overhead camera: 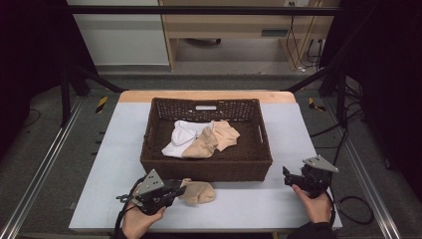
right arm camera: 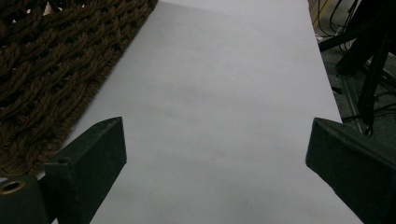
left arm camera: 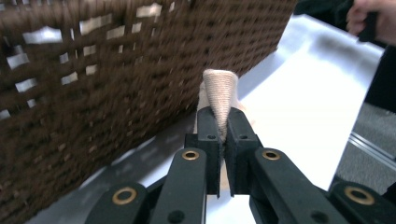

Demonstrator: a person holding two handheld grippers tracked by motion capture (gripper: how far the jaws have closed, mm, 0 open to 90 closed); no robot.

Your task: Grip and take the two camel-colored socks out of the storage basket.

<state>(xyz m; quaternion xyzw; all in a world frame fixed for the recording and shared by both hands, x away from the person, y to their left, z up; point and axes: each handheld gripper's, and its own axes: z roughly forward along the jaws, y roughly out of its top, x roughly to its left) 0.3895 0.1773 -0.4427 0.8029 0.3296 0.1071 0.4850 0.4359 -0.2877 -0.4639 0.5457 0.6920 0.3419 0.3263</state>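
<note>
Pinching beige sock (overhead camera: 197, 192) in left gripper (overhead camera: 175, 189), jaws clamped on fabric, sock on table (overhead camera: 259, 201) just near of basket (overhead camera: 206, 168), at its near left. Resting right gripper (overhead camera: 287, 177) over bare table at near right, beside basket's corner, jaws wide apart, nothing between. Lying inside basket: white sock (overhead camera: 181, 138), two more beige socks (overhead camera: 215, 138).

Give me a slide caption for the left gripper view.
Left gripper shut on a beige sock, beside the brown wicker basket on the white table.
</note>
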